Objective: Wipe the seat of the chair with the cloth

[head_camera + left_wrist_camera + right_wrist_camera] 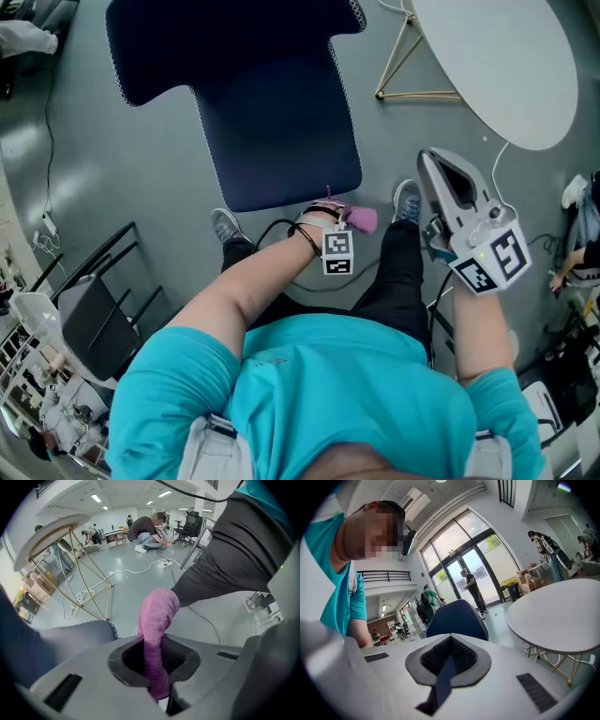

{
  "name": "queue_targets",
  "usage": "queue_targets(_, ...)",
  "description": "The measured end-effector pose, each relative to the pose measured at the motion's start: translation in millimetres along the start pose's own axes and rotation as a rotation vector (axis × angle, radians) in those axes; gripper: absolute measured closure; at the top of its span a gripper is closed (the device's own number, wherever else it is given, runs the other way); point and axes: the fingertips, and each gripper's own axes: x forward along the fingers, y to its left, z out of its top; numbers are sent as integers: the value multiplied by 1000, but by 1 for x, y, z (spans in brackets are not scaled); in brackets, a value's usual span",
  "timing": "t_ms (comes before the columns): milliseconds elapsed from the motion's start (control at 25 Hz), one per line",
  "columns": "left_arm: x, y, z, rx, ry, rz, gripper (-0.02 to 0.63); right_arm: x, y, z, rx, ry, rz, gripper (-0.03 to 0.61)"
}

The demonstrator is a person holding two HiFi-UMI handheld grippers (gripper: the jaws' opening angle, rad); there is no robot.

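The dark navy chair's seat (281, 131) lies ahead of me, with its backrest (216, 47) farther off. My left gripper (333, 214) hovers at the seat's near edge, shut on a pink cloth (364, 220). In the left gripper view the cloth (158, 616) stands up out of the closed jaws of the left gripper (157, 667), and the seat edge (70, 634) shows at left. My right gripper (441, 171) is held up off to the right, away from the chair, shut with nothing in it. Over the right gripper (447, 660) the chair (457, 618) shows.
A round white table (506, 56) on thin gold legs (403, 66) stands right of the chair. My feet and dark trousers (398, 272) are just below the seat edge. A black rack (103, 300) stands at left. A cable (140, 569) crosses the grey floor; people work in the distance.
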Motion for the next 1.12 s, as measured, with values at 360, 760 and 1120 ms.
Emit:
queue_targets(360, -85, -18, -12, -260, -95, -9, 561, 1, 14, 9, -25, 55, 9, 588)
queue_targets(760, -246, 47, -42, -504, -208, 224, 561, 14, 68, 28, -58, 183, 36, 588)
queue_targets(1120, -401, 94, -66, -583, -308, 478, 561, 40, 139, 72, -126, 228, 130, 588)
